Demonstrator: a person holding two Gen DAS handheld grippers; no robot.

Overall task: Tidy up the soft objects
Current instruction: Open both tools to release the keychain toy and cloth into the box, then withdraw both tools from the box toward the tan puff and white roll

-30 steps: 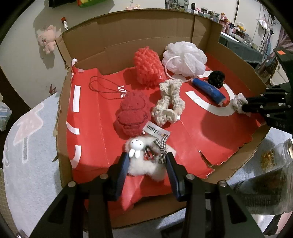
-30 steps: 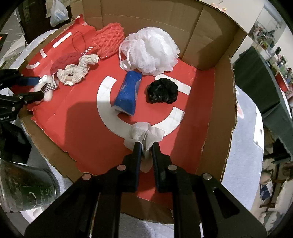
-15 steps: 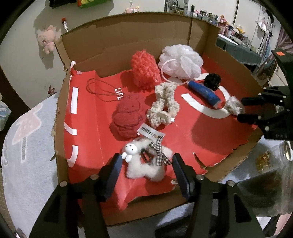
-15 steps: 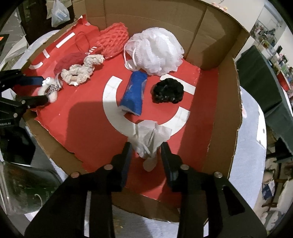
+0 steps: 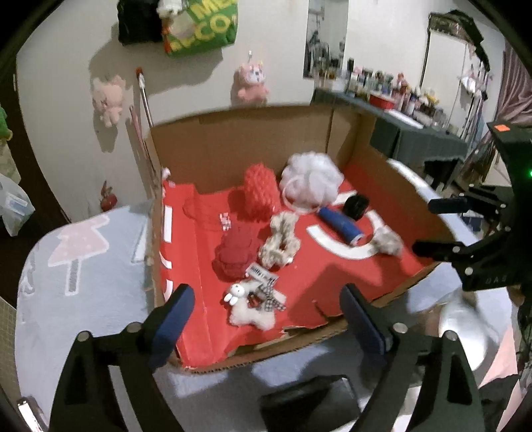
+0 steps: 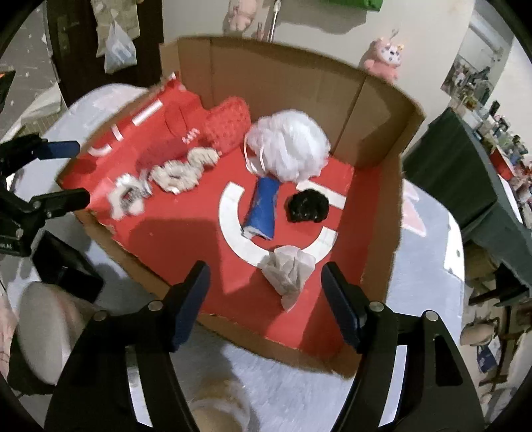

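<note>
Left tool (image 5: 262, 315) opening, empty — white plush (image 5: 252, 307) lies free near box's (image 5: 239, 146) front edge; right tool (image 6: 266, 299) opening, crumpled tissue, probably, (image 6: 287, 270) loose below.

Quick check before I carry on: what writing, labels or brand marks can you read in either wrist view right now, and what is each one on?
"ME" over "CO", cut off: green bag hanging on the wall.
White tag by the white bunny plush: print blurred, unreadable.
Small white lettering on the red liner: blurred, unreadable.
Embossed letters on the right gripper body: not legible.
</note>
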